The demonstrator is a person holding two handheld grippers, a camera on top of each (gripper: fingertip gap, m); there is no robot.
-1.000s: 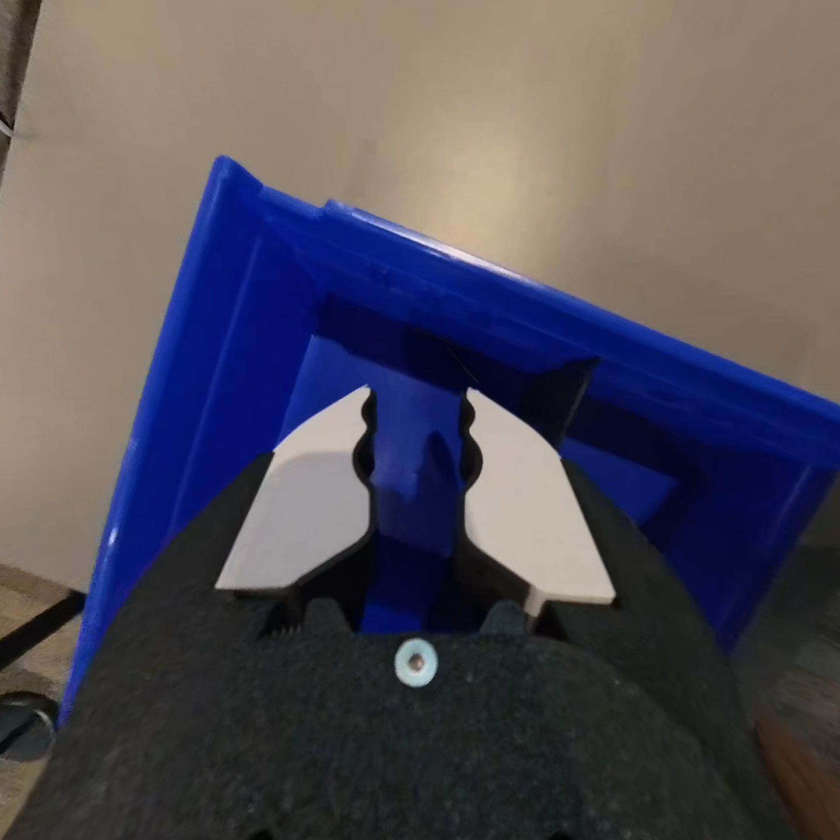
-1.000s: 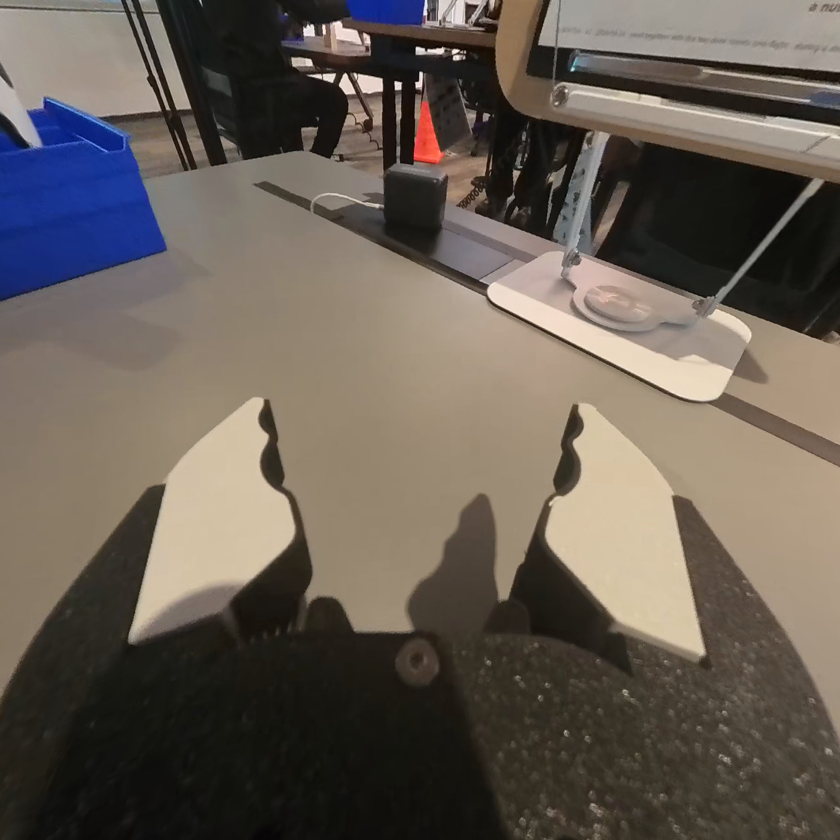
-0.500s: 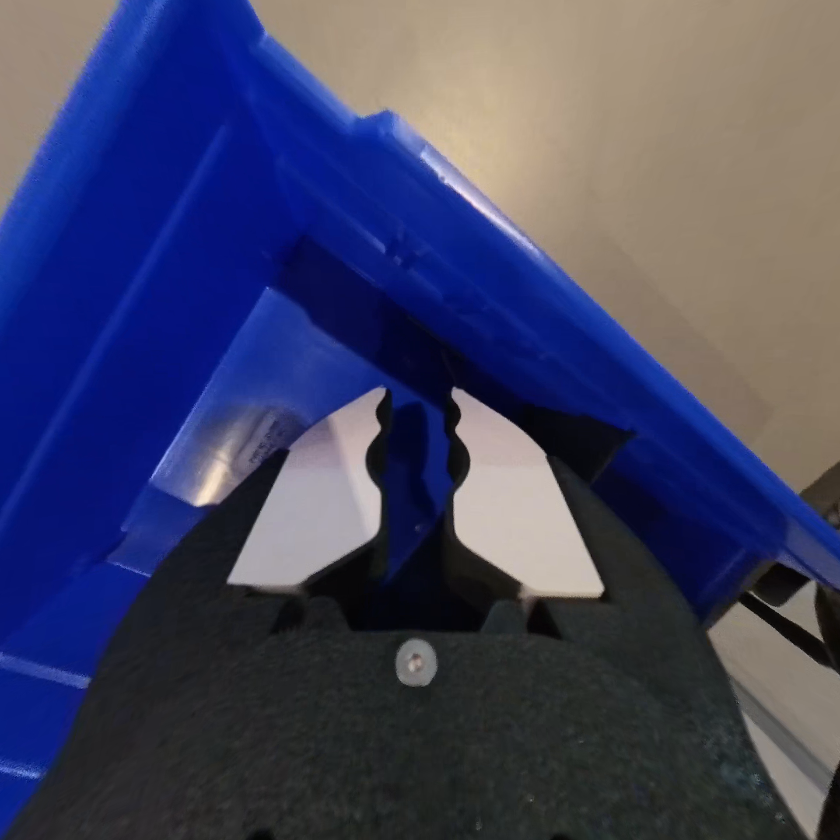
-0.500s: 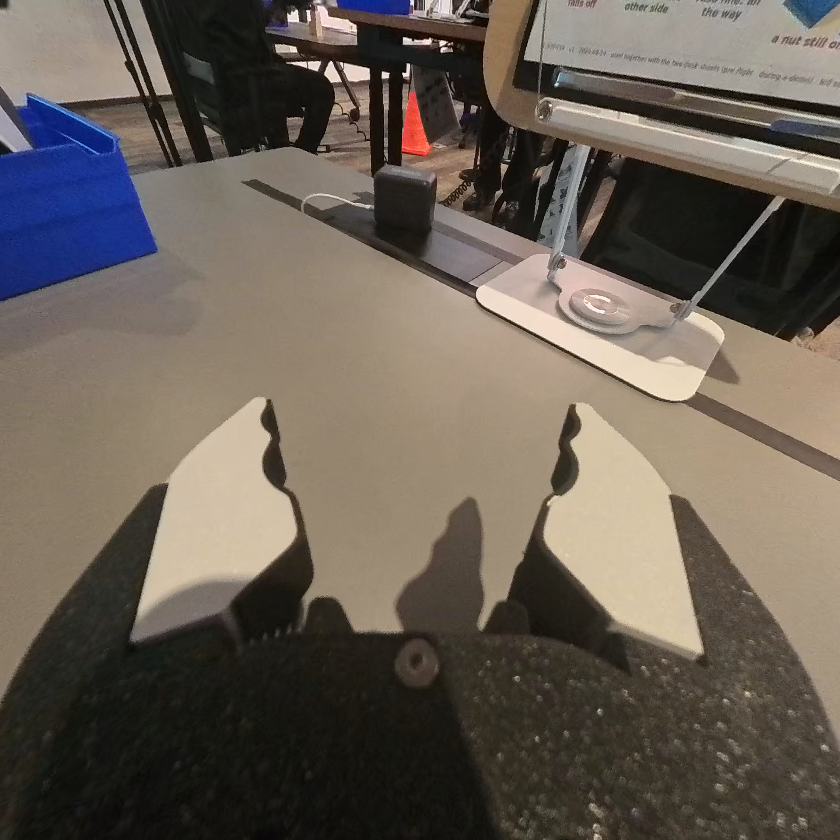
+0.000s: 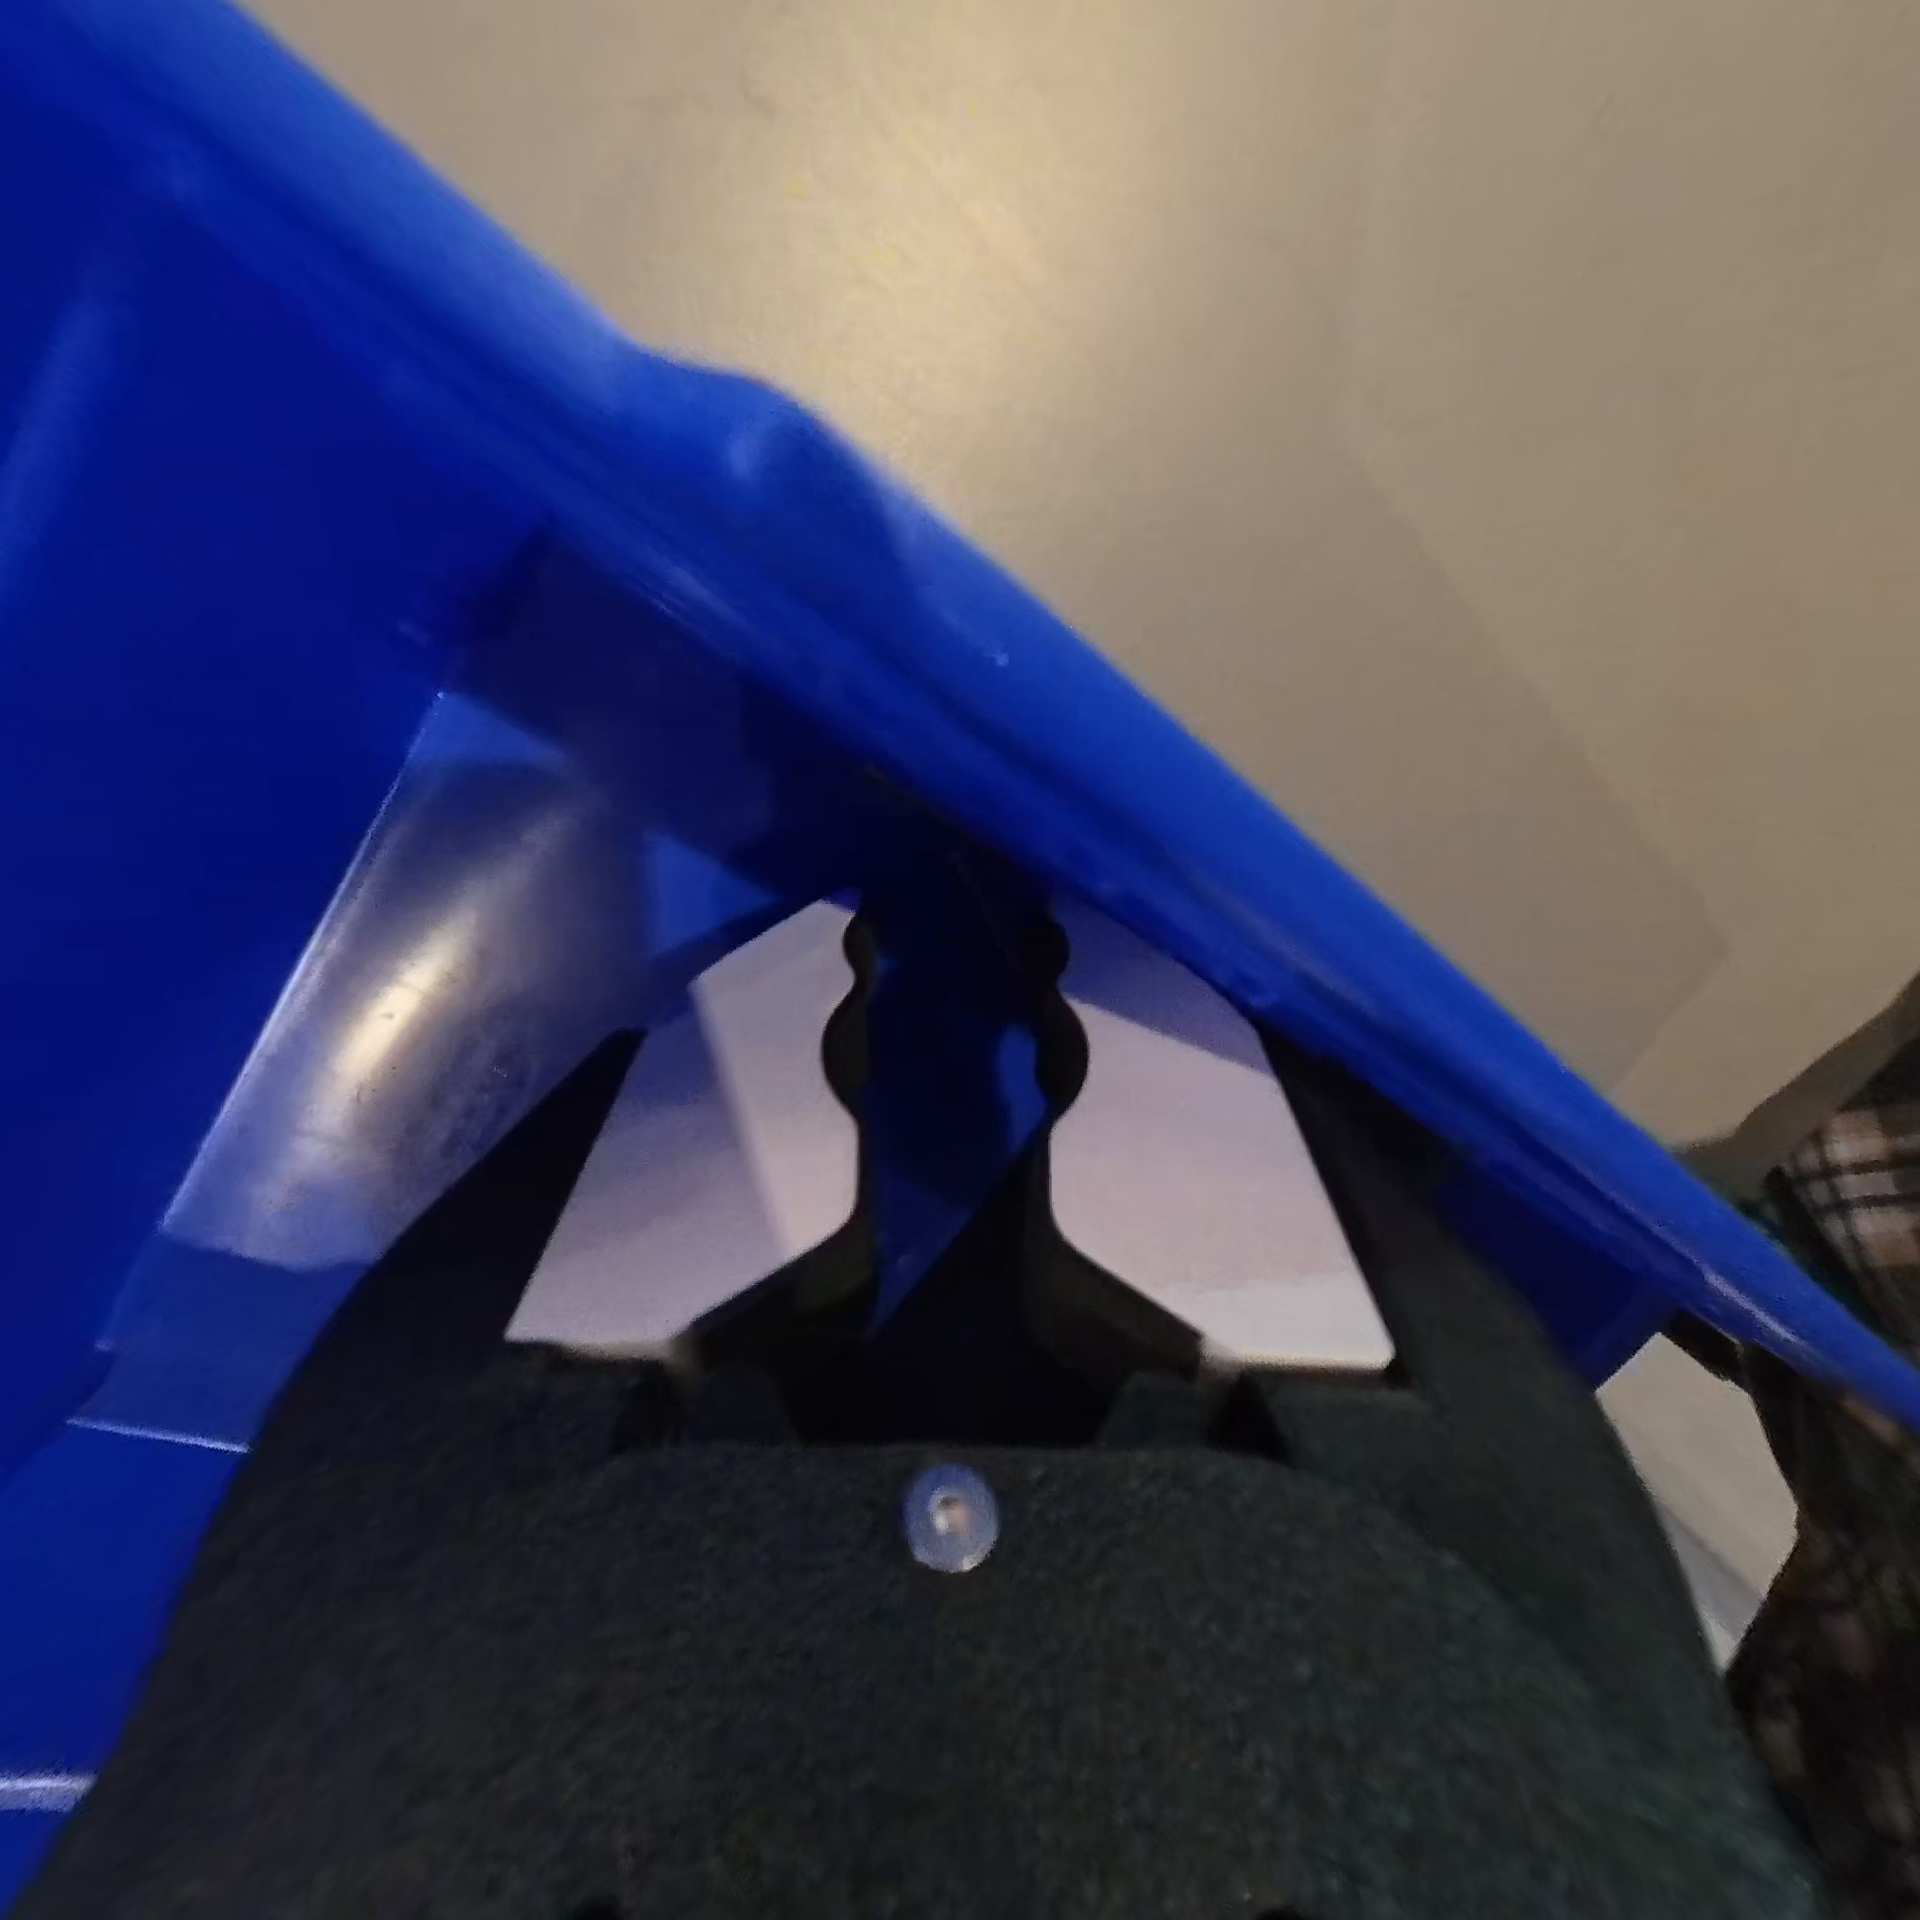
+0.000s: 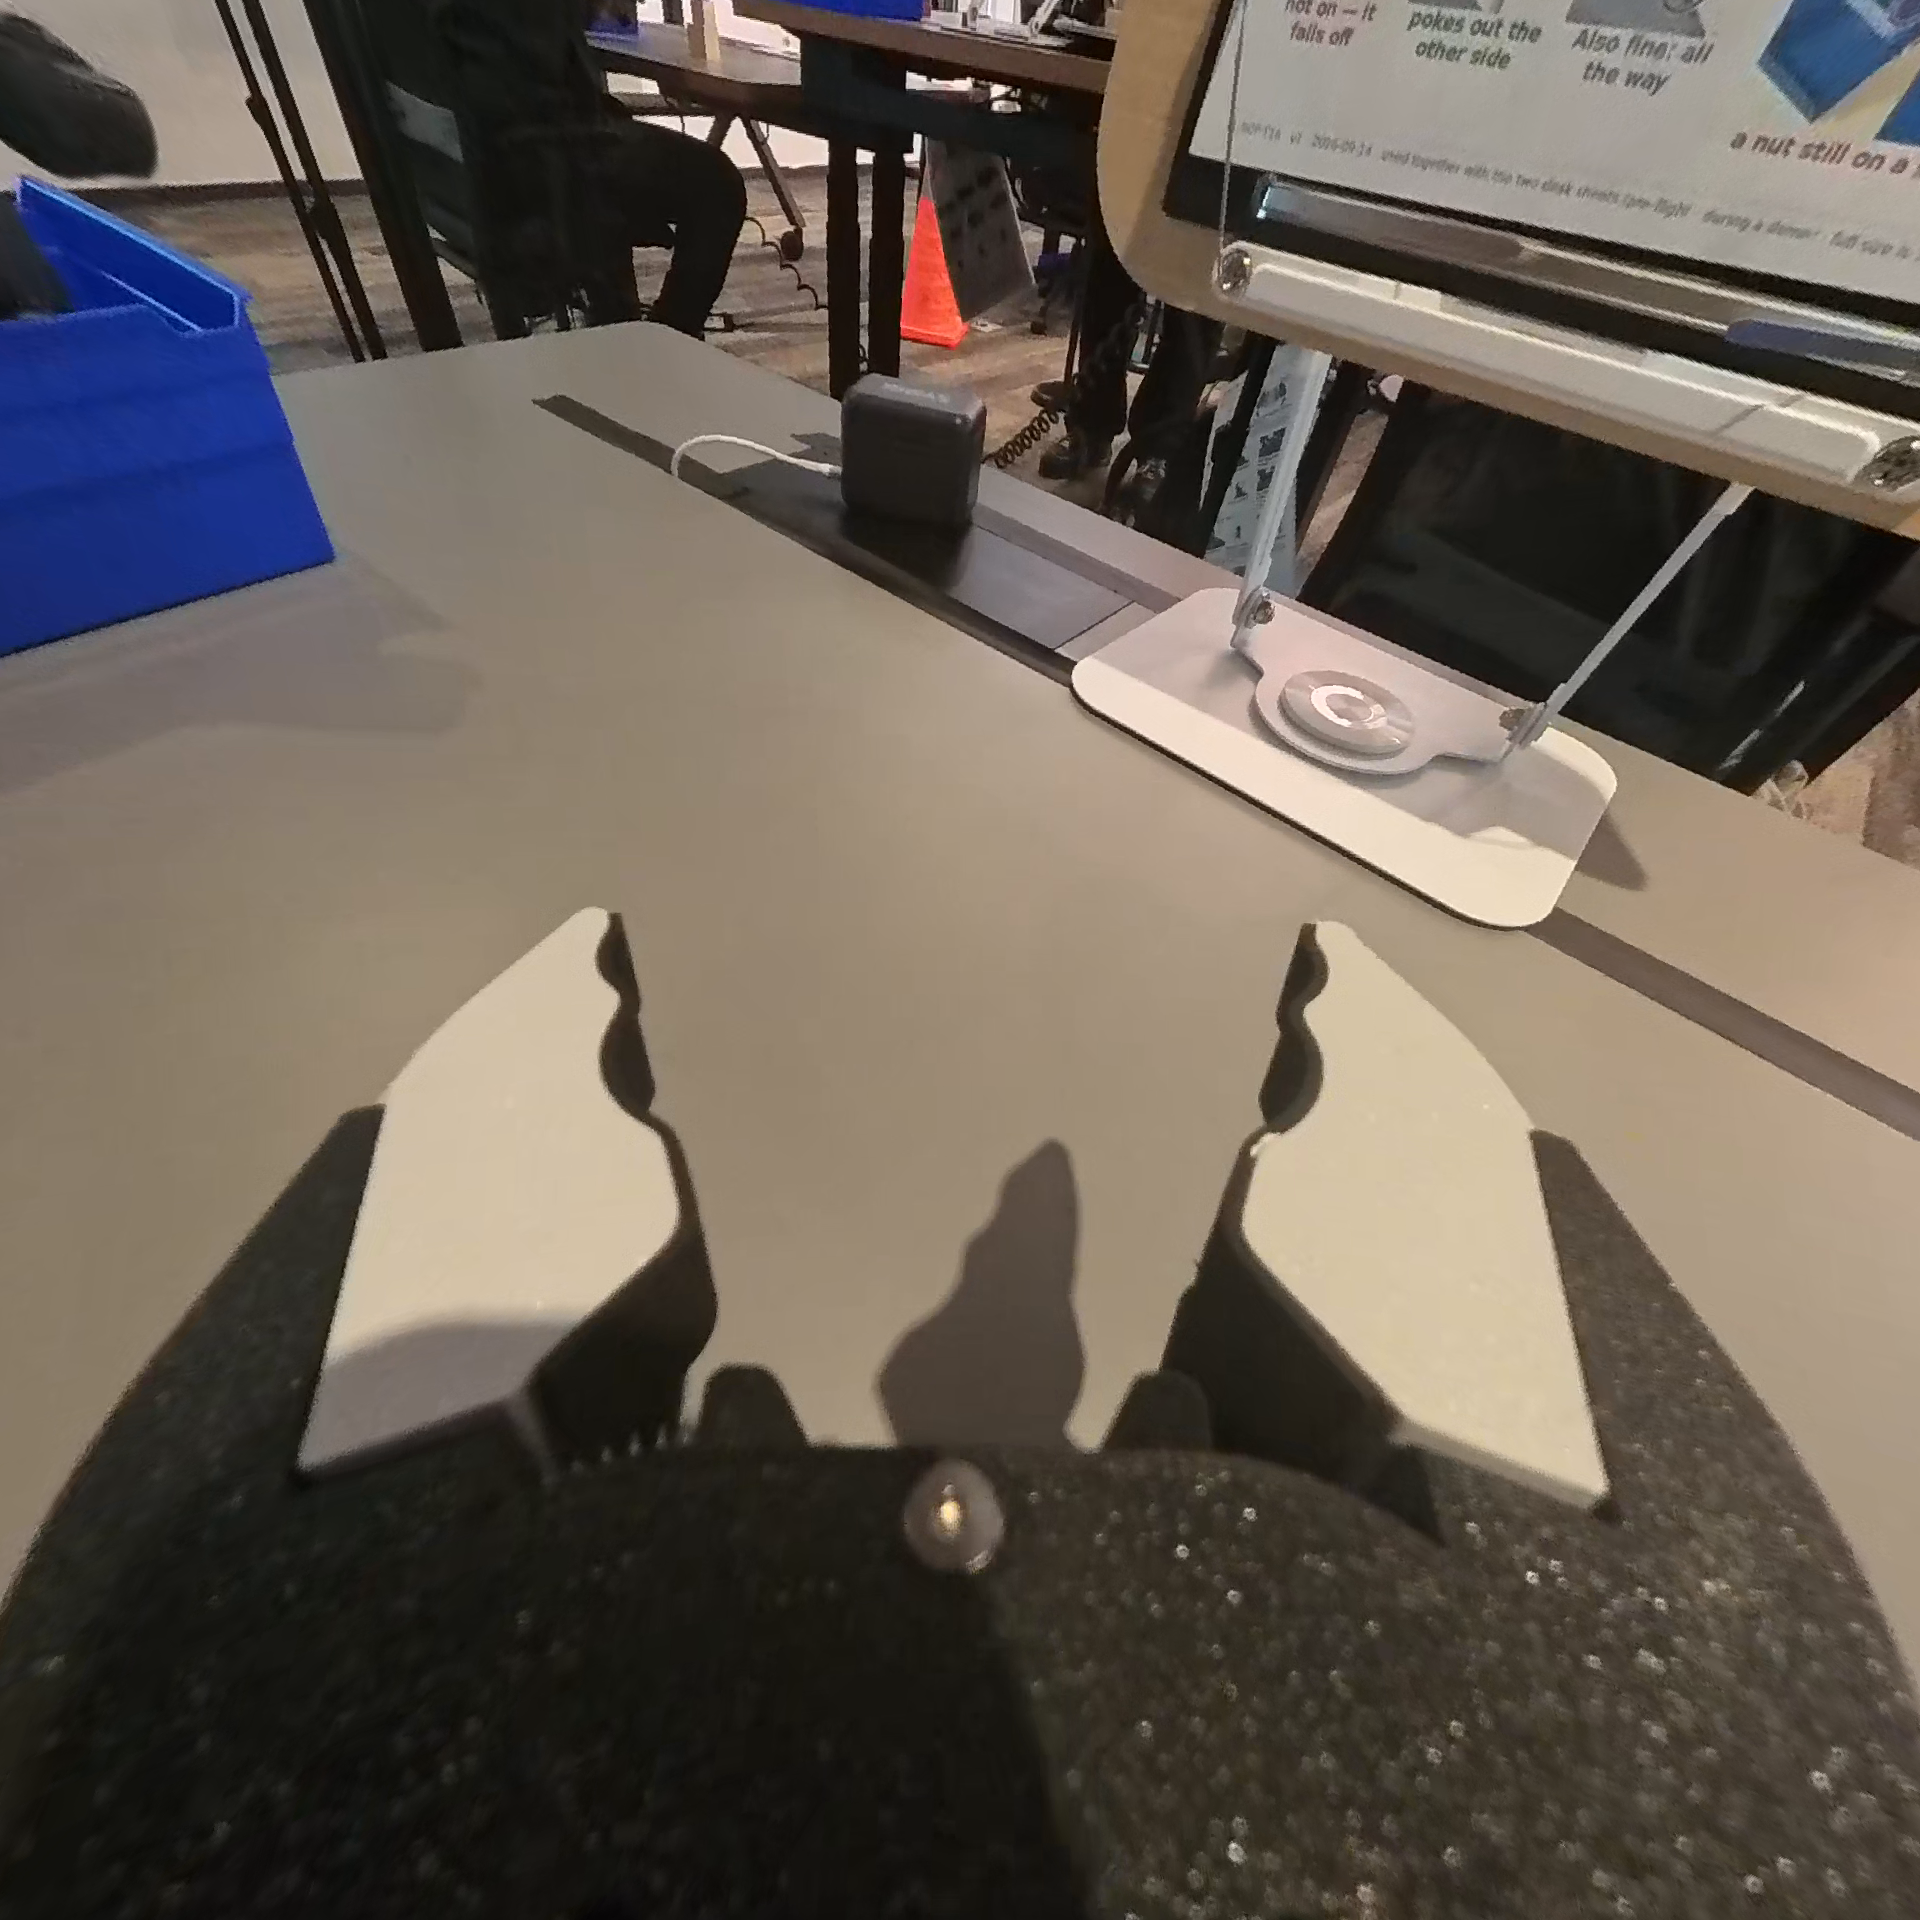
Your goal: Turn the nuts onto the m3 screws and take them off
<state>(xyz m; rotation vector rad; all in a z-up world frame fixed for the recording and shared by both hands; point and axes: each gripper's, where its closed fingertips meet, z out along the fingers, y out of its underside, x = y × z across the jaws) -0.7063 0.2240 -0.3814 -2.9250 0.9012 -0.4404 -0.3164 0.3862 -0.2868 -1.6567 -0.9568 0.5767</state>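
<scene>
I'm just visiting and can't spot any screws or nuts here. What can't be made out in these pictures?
- Left wrist view: the blue bin fills the blurred frame; its rim covers the left tool fingertips, so its contents and any grip stay hidden.
- Right wrist view: the bin is cut by the left edge, inside unseen.
- Right tool: open over bare table; no screws or nuts visible.

One blue plastic bin far left on one grey desk, one dark cube charger with one white cable, one white stand base right, one orange cone far, two grippers, left gripper, right gripper
</scene>
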